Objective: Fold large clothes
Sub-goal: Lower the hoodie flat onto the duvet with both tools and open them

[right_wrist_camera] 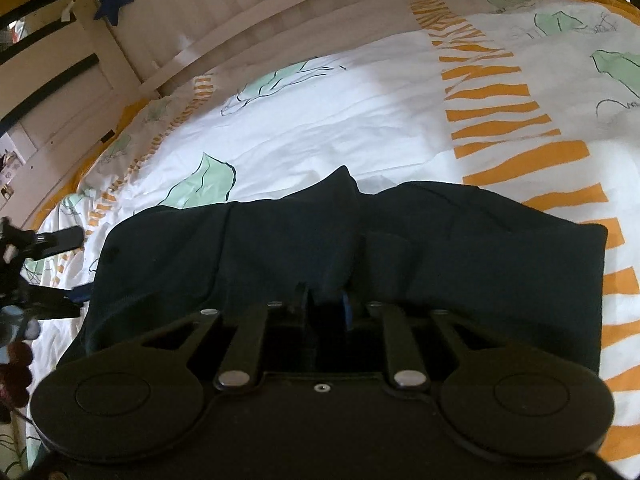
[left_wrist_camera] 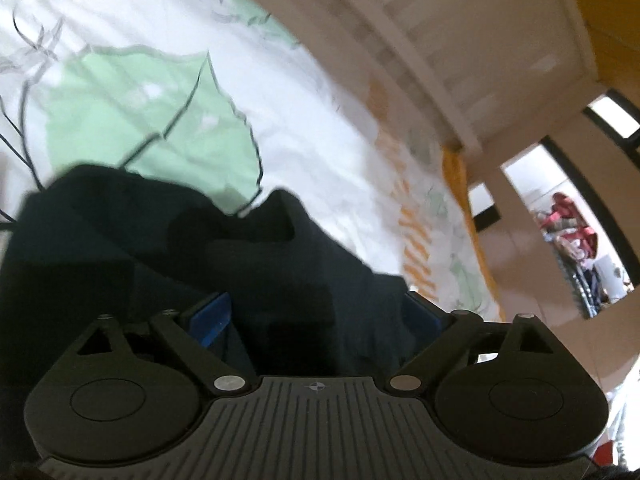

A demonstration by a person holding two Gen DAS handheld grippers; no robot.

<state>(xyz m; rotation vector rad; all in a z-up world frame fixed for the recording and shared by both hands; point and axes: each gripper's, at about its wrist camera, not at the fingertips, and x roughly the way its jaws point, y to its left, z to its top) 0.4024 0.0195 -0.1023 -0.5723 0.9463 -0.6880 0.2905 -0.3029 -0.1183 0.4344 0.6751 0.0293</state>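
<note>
The right tool (right_wrist_camera: pixel 326 306) pinches a fold of the dark garment (right_wrist_camera: pixel 460 248) lying on the patterned bedspread (right_wrist_camera: pixel 360 112).

Left gripper (left_wrist_camera: pixel 316 316) fingers spread wide, right gripper (right_wrist_camera: pixel 326 306) fingers nearly together

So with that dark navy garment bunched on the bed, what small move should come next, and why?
Probably lift the right gripper, whose jaws stand narrowly around a fold of the dark navy garment, and draw it flat. The left gripper is open, gripping nothing, and the cloth is humped on the white patterned bedsheet.
</note>
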